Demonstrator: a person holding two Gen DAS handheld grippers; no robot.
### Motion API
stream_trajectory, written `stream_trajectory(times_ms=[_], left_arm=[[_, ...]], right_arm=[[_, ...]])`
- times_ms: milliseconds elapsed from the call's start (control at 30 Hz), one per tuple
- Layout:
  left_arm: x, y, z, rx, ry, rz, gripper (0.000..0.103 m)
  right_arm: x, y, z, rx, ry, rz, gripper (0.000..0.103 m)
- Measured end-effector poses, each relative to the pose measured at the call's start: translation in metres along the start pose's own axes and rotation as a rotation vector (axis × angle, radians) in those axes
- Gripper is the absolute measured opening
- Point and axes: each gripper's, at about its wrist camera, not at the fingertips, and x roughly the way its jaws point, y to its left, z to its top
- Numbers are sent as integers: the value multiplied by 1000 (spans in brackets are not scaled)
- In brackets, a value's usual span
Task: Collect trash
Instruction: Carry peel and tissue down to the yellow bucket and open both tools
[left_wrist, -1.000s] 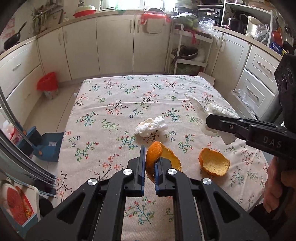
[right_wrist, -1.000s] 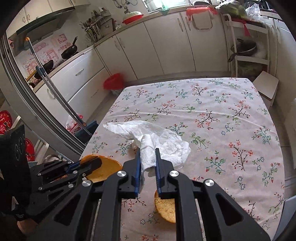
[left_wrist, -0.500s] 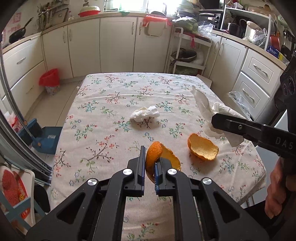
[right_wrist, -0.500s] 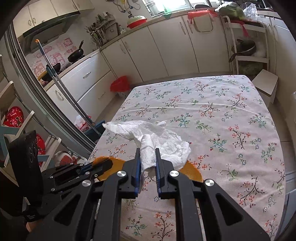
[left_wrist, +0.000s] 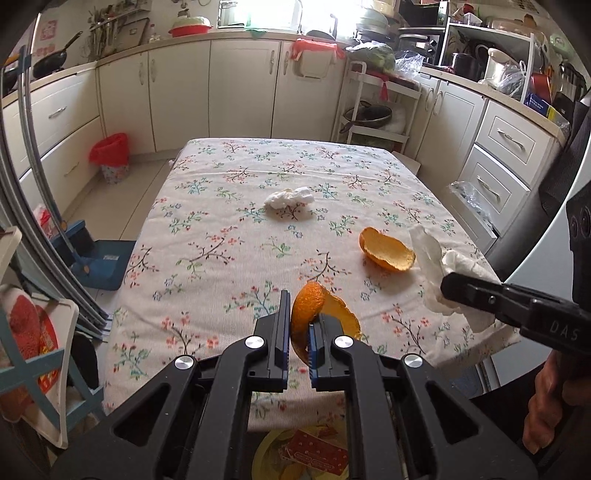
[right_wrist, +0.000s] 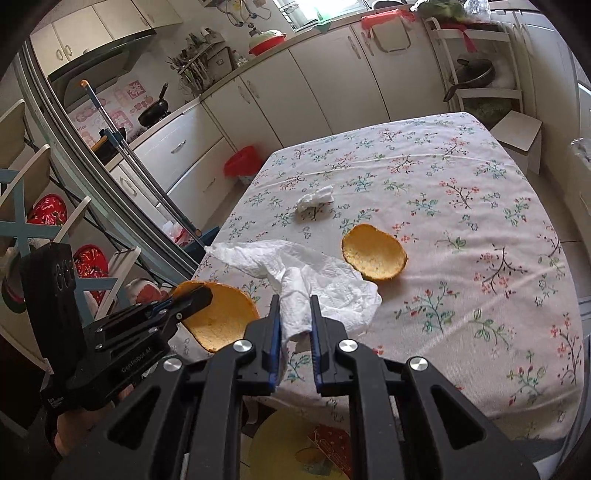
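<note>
On our left, the left gripper (left_wrist: 297, 325) pinches an orange peel (left_wrist: 314, 310) between its jaws, held above the near edge of the floral tablecloth (left_wrist: 229, 221). Farther back near the middle we see a crumpled tissue (left_wrist: 289, 197) lying on the cloth. To the right rests a second orange peel (left_wrist: 386, 254), cup side up. Rightmost, our right gripper (right_wrist: 293, 325) is clamped on a white paper towel (right_wrist: 314, 273)
</note>
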Motion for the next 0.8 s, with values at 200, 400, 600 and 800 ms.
stream_trajectory(times_ms=[200,400,600,800], left_arm=[[-13,5,-16,-21,3,0,7],[-25,9,-30,-36,8,3,7],[-37,8,-43,-41,11,2,7],[-43,9,-52,-42,14,0,7]], right_arm=[[-5,2,-19,15,8,3,15],[-9,5,-33,20,19,3,16],[-11,8,-48,21,37,3,17],[-13,11,-61,17,54,4,17]])
